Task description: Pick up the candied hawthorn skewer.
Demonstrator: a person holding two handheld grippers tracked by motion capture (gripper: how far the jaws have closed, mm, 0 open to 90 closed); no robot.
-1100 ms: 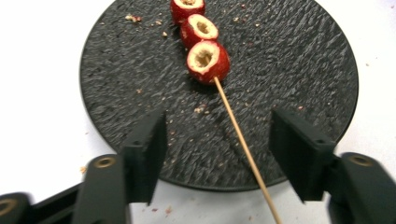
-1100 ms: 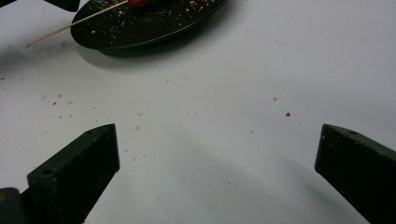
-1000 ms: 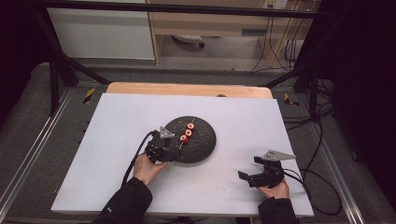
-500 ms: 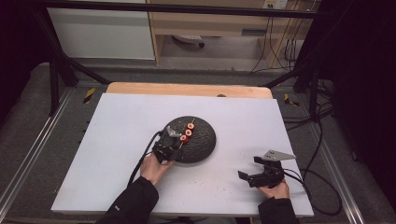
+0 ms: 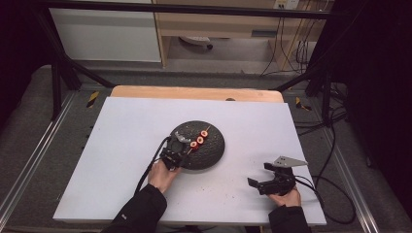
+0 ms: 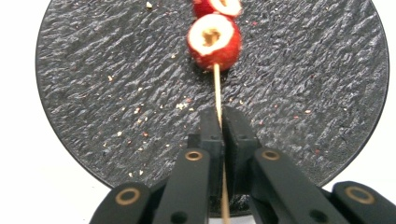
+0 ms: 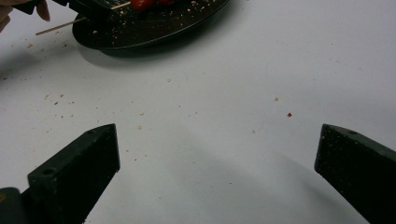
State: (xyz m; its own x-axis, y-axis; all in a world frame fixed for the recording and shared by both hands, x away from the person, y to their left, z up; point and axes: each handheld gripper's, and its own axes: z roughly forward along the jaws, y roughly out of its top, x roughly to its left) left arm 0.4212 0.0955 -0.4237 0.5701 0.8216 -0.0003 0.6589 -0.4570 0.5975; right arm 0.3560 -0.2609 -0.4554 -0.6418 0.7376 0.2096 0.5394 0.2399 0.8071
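A thin wooden skewer [image 6: 216, 88] with red fruit slices [image 6: 214, 41] lies on a round black slate plate [image 6: 116, 84] near the middle of the white table. My left gripper [image 6: 223, 121] has just been closing and is now shut on the bare end of the stick at the plate's near-left rim [image 5: 180, 148]. In the high view the fruit [image 5: 199, 138] rests on the plate [image 5: 216, 150]. My right gripper [image 5: 261, 174] sits on the table at the front right, its jaws wide apart [image 7: 217, 149] with nothing between them.
Crumbs are scattered over the white table top [image 7: 187, 107]. The plate [image 7: 140, 32] and the skewer's end [image 7: 60, 25] lie beyond the right gripper. A wooden strip [image 5: 194, 92] borders the table's far edge. Cables [image 5: 330, 145] trail off the right side.
The left gripper moved forward to the plate's rim and its jaws came together on the skewer stick. The right gripper has not moved.
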